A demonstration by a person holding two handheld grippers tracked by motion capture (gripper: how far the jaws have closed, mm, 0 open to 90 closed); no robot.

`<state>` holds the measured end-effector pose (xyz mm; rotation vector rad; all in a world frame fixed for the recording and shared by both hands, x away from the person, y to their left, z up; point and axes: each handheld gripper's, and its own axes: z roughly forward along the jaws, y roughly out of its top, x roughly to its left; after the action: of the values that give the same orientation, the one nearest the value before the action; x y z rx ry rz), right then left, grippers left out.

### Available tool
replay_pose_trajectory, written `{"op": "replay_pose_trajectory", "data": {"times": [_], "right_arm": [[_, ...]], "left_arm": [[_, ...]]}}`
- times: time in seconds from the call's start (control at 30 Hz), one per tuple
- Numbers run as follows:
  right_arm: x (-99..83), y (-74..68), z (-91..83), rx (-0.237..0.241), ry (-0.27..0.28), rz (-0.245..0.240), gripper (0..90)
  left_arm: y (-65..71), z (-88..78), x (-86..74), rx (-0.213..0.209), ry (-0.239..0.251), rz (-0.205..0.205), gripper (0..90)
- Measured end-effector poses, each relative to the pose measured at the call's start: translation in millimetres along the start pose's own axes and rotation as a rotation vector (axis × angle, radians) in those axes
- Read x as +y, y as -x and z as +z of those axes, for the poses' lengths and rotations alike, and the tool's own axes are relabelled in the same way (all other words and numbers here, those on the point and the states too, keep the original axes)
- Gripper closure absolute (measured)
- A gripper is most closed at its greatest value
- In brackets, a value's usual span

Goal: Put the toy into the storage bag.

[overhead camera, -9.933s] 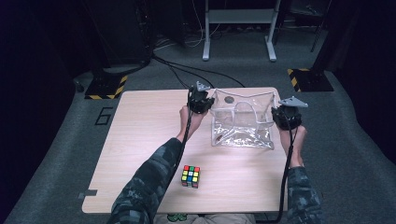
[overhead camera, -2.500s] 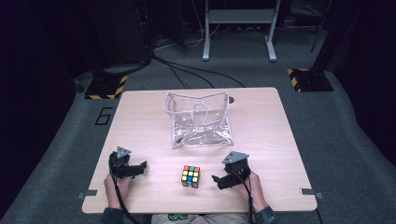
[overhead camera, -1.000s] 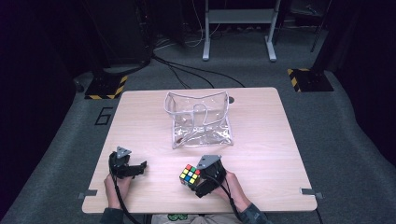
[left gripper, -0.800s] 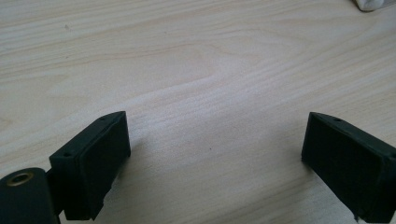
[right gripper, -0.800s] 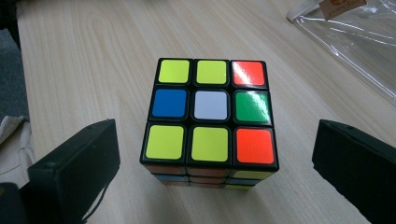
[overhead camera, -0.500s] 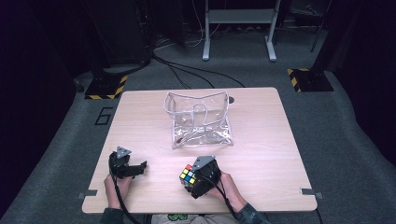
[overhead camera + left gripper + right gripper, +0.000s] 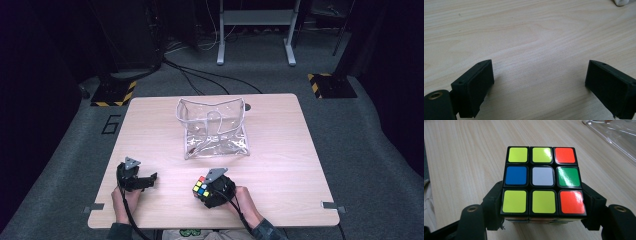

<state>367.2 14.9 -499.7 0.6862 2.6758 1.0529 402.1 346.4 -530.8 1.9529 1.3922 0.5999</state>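
So the puzzle cube (image 7: 543, 181) sits near the front edge of the worktop (image 7: 280, 150) with the right gripper (image 7: 216, 187) on it: its fingers (image 7: 495, 202) have just been closing and now sit against two opposite side faces, while the left gripper (image 7: 136, 179) rests off to the side with its fingers (image 7: 475, 88) wide apart on bare wood. I'd guess it's light and rigid, but those glossy stickers look slippery, so flat side faces low down seem the best place to squeeze. Pale smooth wood worktop, clear plastic bag (image 7: 214, 127) standing open further back, dark room with grey carpet and cables.
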Motion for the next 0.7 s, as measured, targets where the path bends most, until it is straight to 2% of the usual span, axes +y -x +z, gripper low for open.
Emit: {"op": "replay_pose_trajectory", "data": {"times": [0.37,0.7], "right_arm": [[-0.9,4.4,-6.8,-0.013,0.008,0.003,33.2],[-3.0,18.2,-19.9,-0.061,0.036,0.029,33.2]], "left_arm": [[0.0,0.0,0.0,0.0,0.0,0.0,7.9],[0.0,0.0,0.0,0.0,0.0,0.0,7.9]]}}
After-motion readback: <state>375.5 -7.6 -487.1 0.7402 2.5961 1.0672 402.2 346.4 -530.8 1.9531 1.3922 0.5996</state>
